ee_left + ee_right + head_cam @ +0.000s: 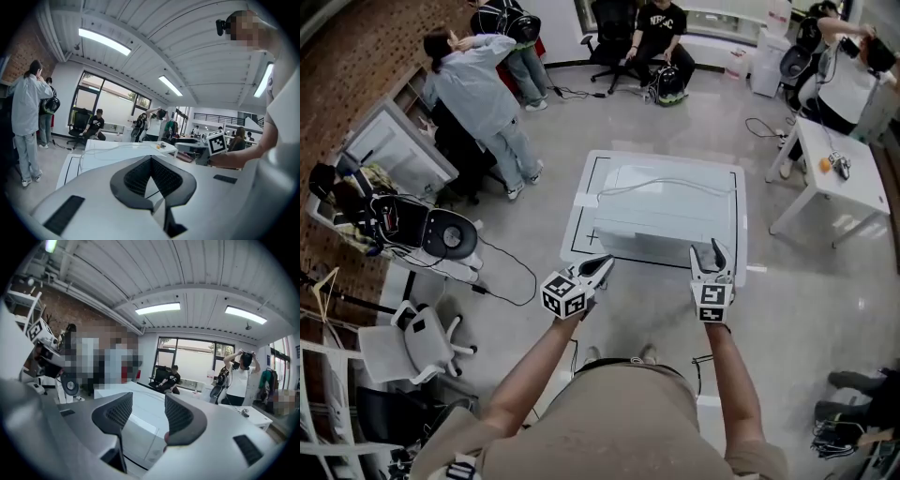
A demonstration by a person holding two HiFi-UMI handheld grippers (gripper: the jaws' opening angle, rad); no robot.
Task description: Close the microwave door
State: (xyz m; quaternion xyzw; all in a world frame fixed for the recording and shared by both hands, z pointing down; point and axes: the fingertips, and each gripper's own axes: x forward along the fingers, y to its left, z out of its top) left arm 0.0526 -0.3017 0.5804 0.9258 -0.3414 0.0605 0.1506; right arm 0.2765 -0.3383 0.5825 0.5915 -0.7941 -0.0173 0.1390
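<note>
1. Microwave (661, 211): on white table (581, 234), just far of both grippers, door seemingly flush.
2. Left gripper (602, 269): jaws together, empty. Right gripper (711, 255): jaws wide, empty.
3. Advisable: check front seam; press flat if gapped.

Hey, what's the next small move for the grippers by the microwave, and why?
Probably none beyond drawing both back: the microwave front looks flush, no door swung out, and the left gripper and right gripper hang short of it, touching nothing.
</note>
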